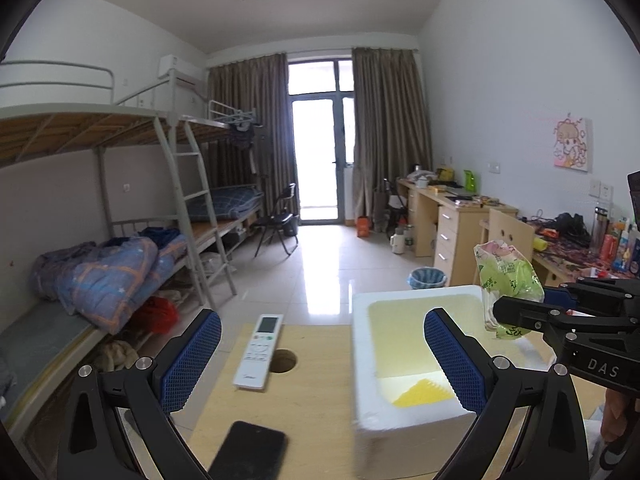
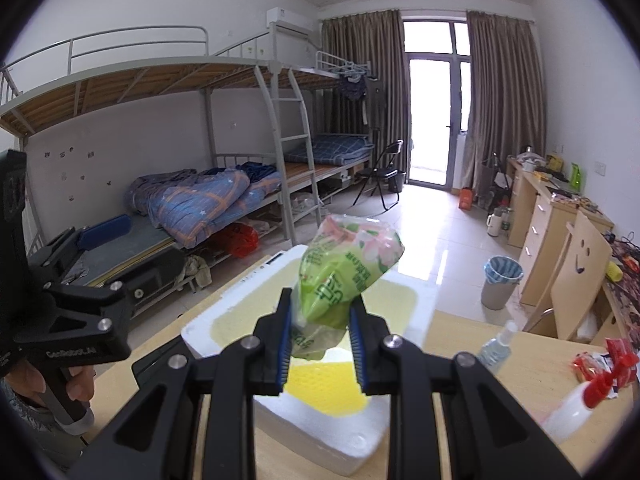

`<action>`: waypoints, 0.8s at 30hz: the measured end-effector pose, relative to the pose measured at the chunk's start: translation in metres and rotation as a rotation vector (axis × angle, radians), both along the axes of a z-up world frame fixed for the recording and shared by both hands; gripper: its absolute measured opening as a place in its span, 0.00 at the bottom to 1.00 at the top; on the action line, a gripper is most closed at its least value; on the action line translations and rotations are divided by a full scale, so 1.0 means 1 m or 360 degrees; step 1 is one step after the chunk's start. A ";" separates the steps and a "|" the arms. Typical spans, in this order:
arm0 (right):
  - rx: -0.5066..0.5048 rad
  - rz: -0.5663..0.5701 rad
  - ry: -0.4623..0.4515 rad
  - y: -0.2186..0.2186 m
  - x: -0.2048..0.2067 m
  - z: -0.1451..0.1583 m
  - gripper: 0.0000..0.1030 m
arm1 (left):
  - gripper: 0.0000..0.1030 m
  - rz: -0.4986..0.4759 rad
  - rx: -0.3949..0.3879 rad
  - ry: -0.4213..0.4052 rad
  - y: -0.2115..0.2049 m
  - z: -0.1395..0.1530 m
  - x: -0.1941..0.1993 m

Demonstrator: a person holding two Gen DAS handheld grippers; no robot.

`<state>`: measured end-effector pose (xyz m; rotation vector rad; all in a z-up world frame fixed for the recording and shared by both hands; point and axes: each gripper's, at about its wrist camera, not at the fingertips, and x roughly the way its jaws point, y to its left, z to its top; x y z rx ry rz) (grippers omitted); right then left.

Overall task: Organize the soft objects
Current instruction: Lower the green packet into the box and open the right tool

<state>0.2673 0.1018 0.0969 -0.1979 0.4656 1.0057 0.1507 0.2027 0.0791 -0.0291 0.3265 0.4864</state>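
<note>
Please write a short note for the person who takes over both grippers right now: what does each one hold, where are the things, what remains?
Right gripper: shut on the green tissue pack, held in the air over the white foam box.
Left gripper: open, holds nothing, over the wooden table.
Done: a yellow sponge already lies in the box.
Left: probably lower the pack into the box and release it.

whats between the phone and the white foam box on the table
Bare wooden tabletop separates the black phone from the foam box, seen in the left wrist view.
</note>
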 end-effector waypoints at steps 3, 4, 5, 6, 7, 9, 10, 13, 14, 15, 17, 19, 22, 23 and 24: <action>-0.0003 0.0020 0.0013 0.008 0.001 -0.002 0.29 | 0.99 0.0031 -0.0007 -0.0008 0.006 -0.001 -0.006; -0.0007 0.0023 0.0015 0.009 0.000 -0.002 0.29 | 0.99 0.0035 -0.0007 -0.0008 0.008 -0.001 -0.007; -0.0013 0.0025 0.0021 0.011 0.002 -0.003 0.29 | 0.99 0.0041 -0.0008 -0.0007 0.009 -0.001 -0.007; -0.0017 0.0025 0.0026 0.013 0.003 -0.004 0.29 | 0.99 0.0045 -0.0008 -0.0007 0.010 -0.001 -0.008; -0.0021 0.0026 0.0028 0.013 0.002 -0.005 0.29 | 0.99 0.0043 -0.0010 -0.0007 0.011 -0.001 -0.008; -0.0021 0.0029 0.0035 0.013 0.003 -0.006 0.29 | 0.99 0.0042 -0.0011 -0.0011 0.012 -0.001 -0.009; -0.0020 0.0033 0.0034 0.013 0.002 -0.006 0.29 | 0.99 0.0041 -0.0014 -0.0017 0.013 -0.001 -0.009; -0.0021 0.0027 0.0031 0.010 0.004 -0.005 0.29 | 0.99 0.0040 -0.0014 -0.0026 0.014 -0.002 -0.011; -0.0020 0.0024 0.0033 0.011 0.004 -0.005 0.30 | 0.99 0.0039 -0.0014 -0.0023 0.014 -0.003 -0.010; -0.0031 0.0007 0.0028 0.010 0.006 -0.006 0.33 | 0.99 0.0035 -0.0017 -0.0022 0.014 -0.004 -0.010; -0.0035 -0.0011 0.0025 0.011 0.006 -0.006 0.41 | 0.99 0.0022 -0.0014 -0.0018 0.011 -0.005 -0.009; -0.0028 -0.0018 0.0010 0.009 0.006 -0.005 0.55 | 0.99 0.0010 0.0000 -0.0024 0.008 -0.004 -0.010; -0.0024 -0.0029 -0.0001 0.010 0.004 -0.005 0.73 | 0.99 0.0001 0.0000 -0.0032 0.006 -0.003 -0.011; -0.0024 -0.0033 0.0000 0.010 0.003 -0.005 0.76 | 0.99 0.0002 -0.0002 -0.0032 0.006 -0.003 -0.011; -0.0028 -0.0036 0.0001 0.009 0.003 -0.005 0.76 | 0.99 0.0003 -0.0003 -0.0032 0.005 -0.003 -0.011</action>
